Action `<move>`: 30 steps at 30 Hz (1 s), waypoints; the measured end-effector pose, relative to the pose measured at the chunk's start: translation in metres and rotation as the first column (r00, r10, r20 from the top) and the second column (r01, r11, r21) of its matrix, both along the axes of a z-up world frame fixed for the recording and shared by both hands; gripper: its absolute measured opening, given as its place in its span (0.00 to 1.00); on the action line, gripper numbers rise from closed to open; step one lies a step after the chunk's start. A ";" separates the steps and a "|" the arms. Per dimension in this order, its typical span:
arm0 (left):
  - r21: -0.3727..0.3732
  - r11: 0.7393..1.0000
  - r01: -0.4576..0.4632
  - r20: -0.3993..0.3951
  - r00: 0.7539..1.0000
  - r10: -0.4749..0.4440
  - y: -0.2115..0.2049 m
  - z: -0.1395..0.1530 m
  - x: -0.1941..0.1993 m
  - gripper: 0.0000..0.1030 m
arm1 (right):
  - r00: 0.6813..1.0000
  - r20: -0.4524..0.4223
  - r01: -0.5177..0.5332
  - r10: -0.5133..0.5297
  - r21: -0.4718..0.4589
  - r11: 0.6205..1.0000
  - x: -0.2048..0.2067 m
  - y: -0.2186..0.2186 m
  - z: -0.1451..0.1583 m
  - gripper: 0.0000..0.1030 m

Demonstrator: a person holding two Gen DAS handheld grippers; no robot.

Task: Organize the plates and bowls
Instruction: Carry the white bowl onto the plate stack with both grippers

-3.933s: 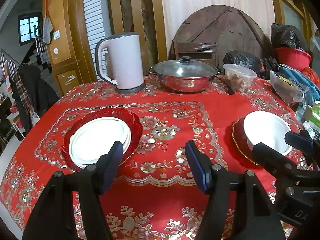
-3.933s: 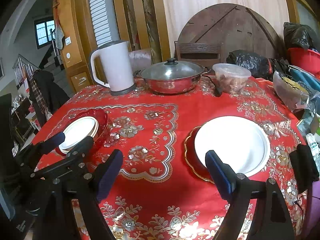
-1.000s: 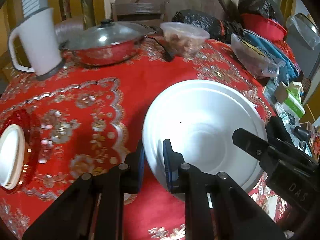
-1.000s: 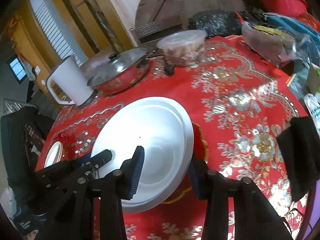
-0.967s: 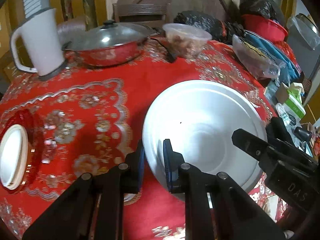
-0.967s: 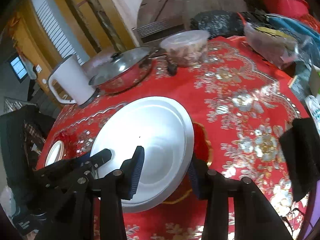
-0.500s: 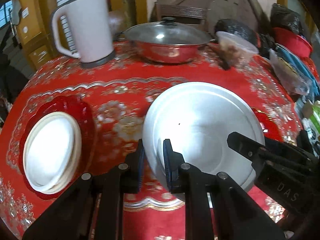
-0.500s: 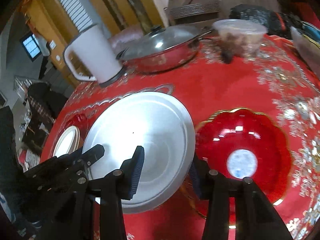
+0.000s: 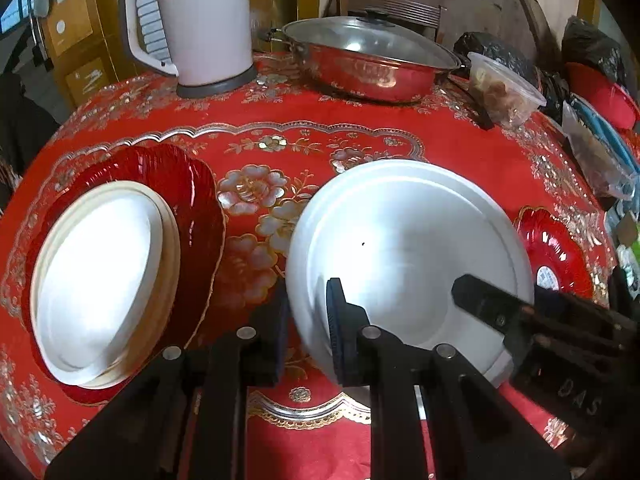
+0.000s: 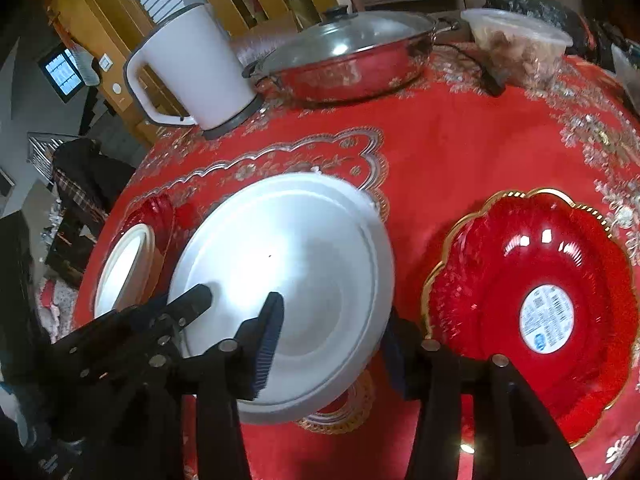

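Note:
I hold a large white bowl (image 9: pixel 400 232) above the red tablecloth between both grippers. My left gripper (image 9: pixel 308 320) is shut on its near-left rim, one finger inside and one outside. My right gripper (image 10: pixel 332 344) clamps the near-right rim of the bowl (image 10: pixel 300 240). Each gripper also shows in the other's view: the right gripper (image 9: pixel 500 312) and the left gripper (image 10: pixel 192 300). To the left lies a dark red plate (image 9: pixel 200 200) carrying stacked white plates (image 9: pixel 100 256). A gold-rimmed red plate (image 10: pixel 540 280) lies bare on the right.
At the back of the round table stand a white kettle (image 9: pixel 200 20), a lidded steel pot (image 9: pixel 368 60) and a plastic food tub (image 9: pixel 504 92). Bags (image 9: pixel 600 152) crowd the right edge. The table's left edge drops off beside the dark red plate.
The white bowl has come up off the gold-rimmed red plate and travelled left with both grippers. It now hangs between the two red plates.

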State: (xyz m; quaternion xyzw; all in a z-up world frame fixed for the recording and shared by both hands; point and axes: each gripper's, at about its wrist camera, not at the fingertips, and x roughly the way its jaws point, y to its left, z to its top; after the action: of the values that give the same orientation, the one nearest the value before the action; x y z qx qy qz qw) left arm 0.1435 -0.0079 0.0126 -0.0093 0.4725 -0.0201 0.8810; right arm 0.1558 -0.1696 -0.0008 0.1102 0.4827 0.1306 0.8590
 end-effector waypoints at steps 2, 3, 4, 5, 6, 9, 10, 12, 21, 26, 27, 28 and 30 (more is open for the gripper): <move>0.011 1.000 -0.002 -0.009 1.000 0.002 0.001 -0.001 0.000 0.15 | 1.000 0.004 0.000 0.000 -0.018 1.000 -0.002 0.001 0.001 0.56; 0.018 1.000 -0.004 -0.007 1.000 0.004 0.001 -0.001 0.000 0.16 | 1.000 0.009 0.005 -0.005 -0.029 1.000 -0.003 0.001 0.002 0.59; 0.026 1.000 -0.006 -0.003 1.000 0.006 0.001 0.000 -0.001 0.20 | 1.000 0.015 0.012 -0.011 -0.030 0.999 -0.005 -0.001 0.003 0.61; 0.031 0.999 -0.009 0.003 1.000 0.009 0.002 0.002 -0.003 0.26 | 1.000 0.019 0.015 -0.015 -0.027 1.000 -0.006 -0.003 0.004 0.61; 0.036 0.999 -0.011 0.006 1.000 0.011 0.003 0.004 -0.004 0.30 | 0.999 0.023 0.023 -0.023 -0.022 0.999 -0.008 -0.007 0.007 0.61; 0.065 0.998 -0.017 0.036 0.999 0.015 0.003 0.013 -0.009 0.49 | 0.999 0.035 0.033 -0.033 -0.006 0.999 -0.013 -0.015 0.014 0.61; 0.084 0.996 -0.018 0.064 0.998 0.013 0.001 0.019 -0.014 0.51 | 0.999 0.038 0.034 -0.034 -0.006 0.999 -0.015 -0.017 0.016 0.61; 0.086 0.996 -0.012 0.083 0.997 0.005 -0.001 0.026 -0.018 0.51 | 0.998 0.051 0.039 -0.039 0.005 0.999 -0.021 -0.023 0.022 0.61; -0.006 0.995 0.099 0.118 0.988 -0.098 -0.031 0.060 -0.052 0.52 | 0.992 0.089 0.087 -0.086 0.000 0.996 -0.045 -0.058 0.045 0.61; -0.045 0.982 0.183 0.103 0.979 -0.177 -0.066 0.064 -0.065 0.53 | 0.985 0.086 0.150 -0.149 -0.002 0.989 -0.056 -0.094 0.048 0.62; -0.044 0.980 0.192 0.099 0.977 -0.187 -0.072 0.064 -0.067 0.53 | 0.983 0.083 0.166 -0.166 -0.001 0.986 -0.058 -0.104 0.047 0.62; -0.041 0.978 0.203 0.090 0.976 -0.199 -0.083 0.061 -0.068 0.53 | 0.982 0.079 0.173 -0.173 -0.001 0.985 -0.059 -0.109 0.047 0.62; -0.040 0.976 0.213 0.075 0.975 -0.210 -0.096 0.056 -0.069 0.53 | 0.978 0.072 0.198 -0.198 -0.003 0.980 -0.063 -0.125 0.045 0.62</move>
State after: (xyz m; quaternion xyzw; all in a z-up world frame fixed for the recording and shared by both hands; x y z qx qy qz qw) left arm 0.0750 -0.1035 0.0684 0.0205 0.4388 -0.1255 0.8896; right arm 0.0933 -0.2941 0.0441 0.1487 0.4392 0.0459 0.8848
